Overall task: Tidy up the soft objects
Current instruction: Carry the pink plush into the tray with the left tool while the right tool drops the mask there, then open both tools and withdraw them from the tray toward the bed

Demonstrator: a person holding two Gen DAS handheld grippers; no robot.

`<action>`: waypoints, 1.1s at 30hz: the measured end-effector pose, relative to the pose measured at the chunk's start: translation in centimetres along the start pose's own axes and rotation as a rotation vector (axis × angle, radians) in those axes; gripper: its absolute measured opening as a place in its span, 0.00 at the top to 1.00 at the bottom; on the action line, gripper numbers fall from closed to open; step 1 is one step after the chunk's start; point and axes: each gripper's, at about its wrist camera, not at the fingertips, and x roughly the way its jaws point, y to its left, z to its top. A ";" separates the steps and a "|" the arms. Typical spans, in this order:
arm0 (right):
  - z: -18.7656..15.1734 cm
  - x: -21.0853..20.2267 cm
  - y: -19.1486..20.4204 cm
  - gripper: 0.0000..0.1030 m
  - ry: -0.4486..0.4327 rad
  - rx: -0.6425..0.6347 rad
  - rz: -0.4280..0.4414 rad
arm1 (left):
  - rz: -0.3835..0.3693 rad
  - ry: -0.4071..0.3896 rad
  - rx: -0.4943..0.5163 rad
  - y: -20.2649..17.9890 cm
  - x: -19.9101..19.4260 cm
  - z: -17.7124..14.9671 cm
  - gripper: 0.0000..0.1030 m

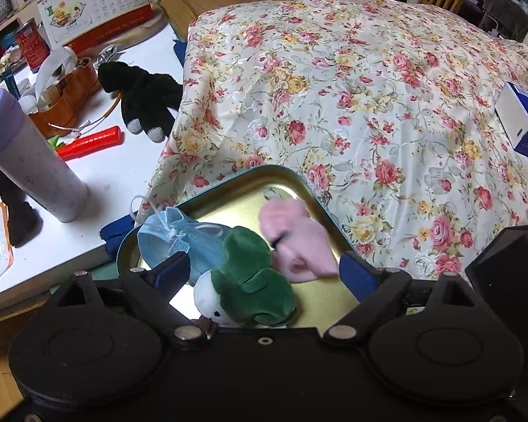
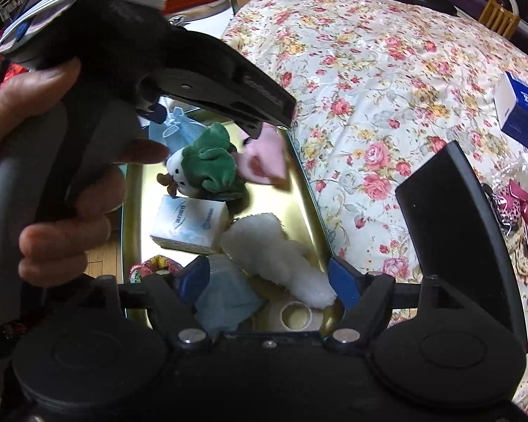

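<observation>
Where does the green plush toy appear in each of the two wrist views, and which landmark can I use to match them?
Left wrist view: the green plush toy lies low in the centre, in the gold tin, between the blue face mask and the pink cloth.
Right wrist view: the green plush toy is left of centre, in the upper half.
Shared landmark: the pink cloth right of the toy.

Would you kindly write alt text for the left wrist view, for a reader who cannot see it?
Open left tongs hang over a gold tin tray holding a green plush toy, a blue face mask and a pink cloth. The tray sits on a floral cloth; a black glove lies on the white table beyond.
</observation>
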 end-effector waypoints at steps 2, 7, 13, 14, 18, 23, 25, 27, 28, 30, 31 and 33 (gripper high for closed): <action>0.0 0.0 -0.1 0.27 0.004 0.008 -0.001 | -0.002 0.004 -0.005 0.1 0.1 0.0 0.14; 0.0 0.3 -0.1 0.25 0.010 0.012 0.002 | -0.002 0.007 -0.012 0.3 0.1 0.0 0.14; -0.1 0.3 0.1 0.21 0.016 0.016 0.002 | -0.001 0.009 -0.013 0.5 0.1 -0.1 0.14; -0.1 0.3 0.0 0.21 0.016 0.018 0.002 | 0.001 0.010 -0.014 0.5 0.2 -0.1 0.14; -0.1 0.3 -0.2 0.21 0.020 0.029 -0.004 | 0.008 0.022 -0.015 0.6 0.4 -0.2 0.14; -0.1 0.4 -0.4 0.21 0.033 0.045 -0.016 | 0.013 0.041 -0.034 1.2 0.7 -0.3 0.14; -0.1 0.5 -0.5 0.21 0.038 0.052 -0.021 | 0.019 0.041 -0.041 1.4 0.7 -0.3 0.14; -0.1 0.6 -0.6 0.21 0.043 0.060 -0.024 | 0.023 0.040 -0.042 1.5 0.7 -0.3 0.14; -0.1 0.7 -0.6 0.21 0.046 0.065 -0.025 | 0.023 0.040 -0.043 1.5 0.7 -0.3 0.14; -0.1 0.8 -0.8 0.21 0.051 0.073 -0.025 | 0.019 0.040 -0.042 1.6 0.7 -0.3 0.14; -0.1 0.8 -0.8 0.21 0.054 0.076 -0.026 | 0.021 0.040 -0.041 1.6 0.7 -0.3 0.14; 0.0 0.9 -0.8 0.21 0.056 0.081 -0.028 | 0.025 0.042 -0.040 1.6 0.7 -0.3 0.14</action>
